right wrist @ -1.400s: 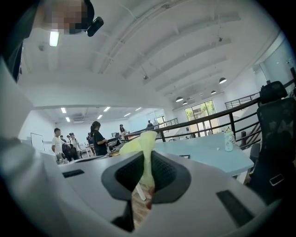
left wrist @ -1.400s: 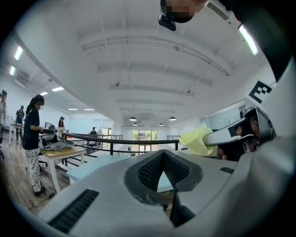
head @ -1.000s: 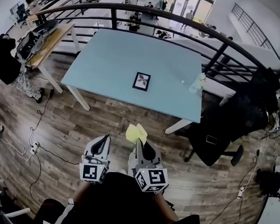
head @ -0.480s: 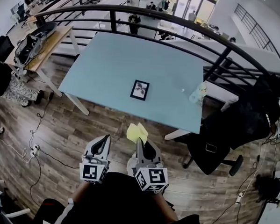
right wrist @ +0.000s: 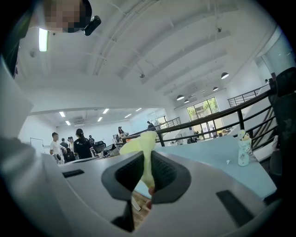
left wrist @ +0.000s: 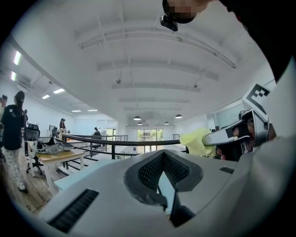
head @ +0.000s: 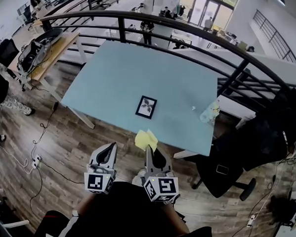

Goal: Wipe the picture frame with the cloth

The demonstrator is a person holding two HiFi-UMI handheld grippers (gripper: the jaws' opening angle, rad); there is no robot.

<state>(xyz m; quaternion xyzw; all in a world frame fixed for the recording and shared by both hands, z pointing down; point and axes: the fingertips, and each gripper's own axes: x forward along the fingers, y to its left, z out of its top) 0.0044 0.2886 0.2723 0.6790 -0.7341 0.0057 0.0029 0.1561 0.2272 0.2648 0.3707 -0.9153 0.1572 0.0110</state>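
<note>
A small black picture frame [head: 146, 106] lies flat near the middle of a light blue table [head: 115, 74]. My right gripper [head: 149, 149] is shut on a yellow cloth [head: 145, 139], held in the air just short of the table's near edge; the cloth [right wrist: 138, 150] sticks up between the jaws in the right gripper view. My left gripper [head: 108, 147] hangs beside it, over the wooden floor, shut with nothing held [left wrist: 162, 185]. In the left gripper view the cloth [left wrist: 199, 141] shows at the right.
A small bottle [head: 210, 111] stands at the table's right edge. A black railing [head: 202, 34] curves behind the table. A black office chair [head: 225, 164] is at the right, a wooden desk [head: 47, 48] at the left. Cables [head: 32, 154] trail on the floor.
The table and the frame have drawn nearer and lower in the head view. Both grippers keep their places relative to me, the cloth still held.
</note>
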